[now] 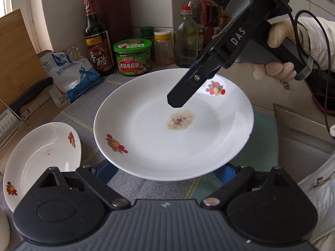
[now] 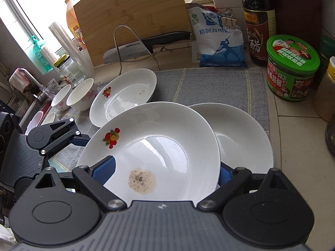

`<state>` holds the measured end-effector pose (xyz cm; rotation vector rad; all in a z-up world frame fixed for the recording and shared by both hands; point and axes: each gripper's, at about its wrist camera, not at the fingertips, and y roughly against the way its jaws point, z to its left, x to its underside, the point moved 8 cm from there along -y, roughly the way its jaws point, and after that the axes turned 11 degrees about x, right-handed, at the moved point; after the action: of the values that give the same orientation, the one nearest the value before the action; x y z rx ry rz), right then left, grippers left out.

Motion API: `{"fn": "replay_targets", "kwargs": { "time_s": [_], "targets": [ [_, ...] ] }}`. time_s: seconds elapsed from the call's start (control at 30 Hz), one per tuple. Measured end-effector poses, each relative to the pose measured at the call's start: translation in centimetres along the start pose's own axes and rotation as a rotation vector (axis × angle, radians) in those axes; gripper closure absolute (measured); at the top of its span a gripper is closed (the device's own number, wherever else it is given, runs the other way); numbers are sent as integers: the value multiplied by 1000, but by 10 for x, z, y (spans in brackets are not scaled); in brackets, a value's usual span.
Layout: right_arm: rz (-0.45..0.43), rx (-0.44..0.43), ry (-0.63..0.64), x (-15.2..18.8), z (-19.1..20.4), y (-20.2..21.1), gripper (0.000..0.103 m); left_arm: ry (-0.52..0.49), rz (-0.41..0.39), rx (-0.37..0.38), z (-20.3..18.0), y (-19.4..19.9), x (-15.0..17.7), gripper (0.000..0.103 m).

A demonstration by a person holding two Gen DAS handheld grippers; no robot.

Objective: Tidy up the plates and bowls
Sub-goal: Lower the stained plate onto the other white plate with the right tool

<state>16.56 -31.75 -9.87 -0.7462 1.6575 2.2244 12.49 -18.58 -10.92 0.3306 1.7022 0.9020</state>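
Note:
A white plate with fruit prints and a brown stain (image 1: 173,125) is held up off the mat; it also shows in the right wrist view (image 2: 155,146). My left gripper (image 1: 165,172) has its blue pads under the plate's near rim, and its arm shows in the right wrist view (image 2: 52,136). My right gripper (image 2: 165,171) straddles the plate's rim, one blue pad (image 2: 104,168) over the plate, the other hidden behind it. Its black finger (image 1: 184,92) hangs over the plate. A second plate (image 2: 242,133) lies beneath. A third plate (image 2: 123,96) lies to the left (image 1: 44,156).
Two white bowls (image 2: 73,97) stand left of the plates on a grey mat (image 2: 209,83). Behind are a cutting board with a knife on a rack (image 2: 134,50), a salt bag (image 2: 217,39), a vinegar bottle (image 1: 97,41), a green-lidded jar (image 1: 133,57) and spice bottles.

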Motion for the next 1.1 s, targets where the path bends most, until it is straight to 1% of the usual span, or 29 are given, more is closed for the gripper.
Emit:
{"fn": "replay_targets", "kwargs": {
  "time_s": [0.2,0.53,0.83,1.0,1.1],
  "targets": [
    [5,-6,-22,0,-16,-8,4,2,17,3,0,-12,-6,8],
    [11,-20,-46,2,-26,-18,4,6,45,1,4,-22,-11,8],
    [11,-2,-65,4,-33,-21,4,1,71,18,9,-31,-14,8],
    [12,9,-85,5,-38,-19,4,-26,88,26,9,-37,-15,8],
    [16,17,-97,8,-41,-20,4,-24,88,32,11,-39,-16,8]
  ]
}}
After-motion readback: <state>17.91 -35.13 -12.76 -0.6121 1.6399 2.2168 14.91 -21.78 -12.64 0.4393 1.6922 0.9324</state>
